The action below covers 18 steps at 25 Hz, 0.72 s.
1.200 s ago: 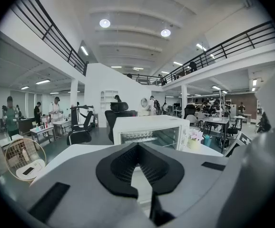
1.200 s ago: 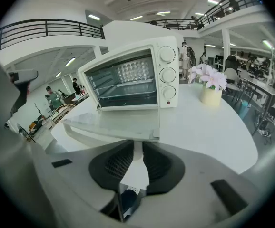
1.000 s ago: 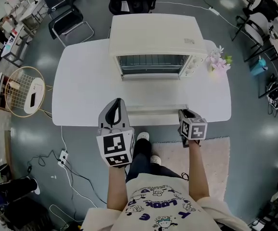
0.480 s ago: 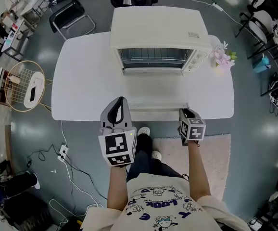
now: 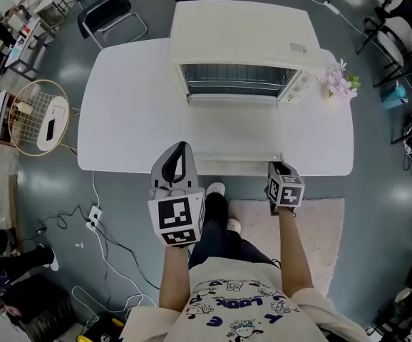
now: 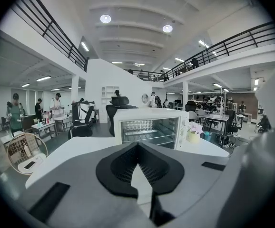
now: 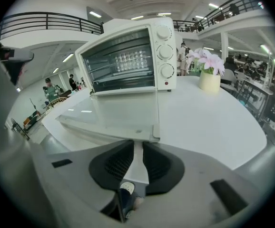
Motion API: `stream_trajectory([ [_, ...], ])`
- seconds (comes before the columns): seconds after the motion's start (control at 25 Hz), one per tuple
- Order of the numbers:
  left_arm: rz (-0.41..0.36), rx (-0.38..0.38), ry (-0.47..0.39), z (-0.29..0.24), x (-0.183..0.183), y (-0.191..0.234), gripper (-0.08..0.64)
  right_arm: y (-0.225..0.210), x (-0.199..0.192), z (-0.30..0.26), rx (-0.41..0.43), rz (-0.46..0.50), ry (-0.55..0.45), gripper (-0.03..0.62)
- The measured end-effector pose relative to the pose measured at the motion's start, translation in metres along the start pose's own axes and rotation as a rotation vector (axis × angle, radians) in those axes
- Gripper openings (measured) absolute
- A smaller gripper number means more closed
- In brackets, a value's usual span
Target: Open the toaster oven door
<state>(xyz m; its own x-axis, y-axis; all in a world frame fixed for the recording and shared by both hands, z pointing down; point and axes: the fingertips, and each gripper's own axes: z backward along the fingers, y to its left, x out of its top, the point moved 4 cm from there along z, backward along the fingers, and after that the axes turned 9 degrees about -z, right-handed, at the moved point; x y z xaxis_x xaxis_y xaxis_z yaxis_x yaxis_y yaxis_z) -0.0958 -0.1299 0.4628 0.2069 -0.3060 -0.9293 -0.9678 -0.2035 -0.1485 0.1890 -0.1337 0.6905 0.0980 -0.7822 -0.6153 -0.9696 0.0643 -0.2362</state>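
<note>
Both tools are just off the near edge of the bench (image 5: 120, 120).

Left tool (image 6: 137, 145): tips together, nothing in it. It sits left of the door and aims at the oven.

Right tool (image 7: 136, 144): jaws a narrow slit apart, holding nothing. It points down at the door's near right corner, just short of it. I see no contact.

Oven door (image 5: 234, 137): already dropped fully open. It lies roughly level over the middle of the bench, hinged at the oven's bottom front. Its free edge reaches almost to the near edge. I judge the task done or nearly so.

Handling, my guess:
- The door is a stiff frame with a glass pane, light, swinging on one hinge line only.
- The glass is fragile, so no slamming or pressing on the pane.
- The place to hold is the handle bar (image 5: 234, 164) along the free edge, pinched near its middle.
- The handle looks smooth, so a weak pinch may slip.

Toaster oven (image 5: 241, 38): cream, at the middle of the far edge, cavity open with a wire rack (image 5: 234, 80) showing. It looks heavy enough to stay put.

Flower pot (image 5: 341, 87): at the far right corner, well apart from the door.

Count:
- one oven
- one door
- one handle
- one rack visible
- three knobs (image 7: 165, 52)
- one flower pot
- two tools
</note>
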Motion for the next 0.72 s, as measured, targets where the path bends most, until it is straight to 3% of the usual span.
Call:
stream_trajectory([
  [0.72,0.012,0.011,0.007,0.0042,-0.0071,-0.0018,0.003,0.0,-0.0027,-0.0038,-0.005,0.003,-0.021,0.058],
])
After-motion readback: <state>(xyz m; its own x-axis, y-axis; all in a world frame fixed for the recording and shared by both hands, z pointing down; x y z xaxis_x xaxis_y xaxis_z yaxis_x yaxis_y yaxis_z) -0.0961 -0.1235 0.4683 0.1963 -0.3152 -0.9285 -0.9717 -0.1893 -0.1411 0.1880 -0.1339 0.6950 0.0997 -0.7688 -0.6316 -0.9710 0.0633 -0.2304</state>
